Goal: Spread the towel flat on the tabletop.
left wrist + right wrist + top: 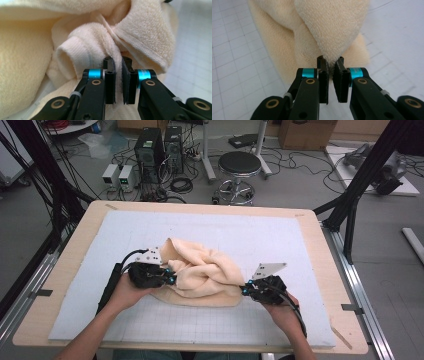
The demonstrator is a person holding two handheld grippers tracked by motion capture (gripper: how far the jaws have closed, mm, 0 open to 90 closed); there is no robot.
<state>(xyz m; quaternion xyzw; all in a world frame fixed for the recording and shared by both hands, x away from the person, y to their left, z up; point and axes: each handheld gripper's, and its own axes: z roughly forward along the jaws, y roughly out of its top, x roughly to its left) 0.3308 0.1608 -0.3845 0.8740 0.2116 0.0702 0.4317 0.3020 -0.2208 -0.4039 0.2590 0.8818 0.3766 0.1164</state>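
Jaws: left gripper [170,279] pinched on a towel [200,272] fold at its 9 o'clock edge; right gripper [245,291] pinched at 4 o'clock. Towel: bunched mid-counter [310,235], long axis spanning both grippers; likely pulled apart next.

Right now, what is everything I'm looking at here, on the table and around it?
Towel: one, cream, crumpled mid-table, pinched at both ends.
Mat: one, pale with grid lines, covering the tabletop.
Table: one, light wood, centre.
Stool: one, black seat, chrome base, on the floor beyond the table.
Computer towers: two, black, floor at back.
Small boxes: two, white, beside the towers.
Cardboard box: one, brown, far back.
Cables: many, black, across the floor.
Left gripper: one, black and blue, shut on the towel.
Right gripper: one, black and blue, shut on the towel.
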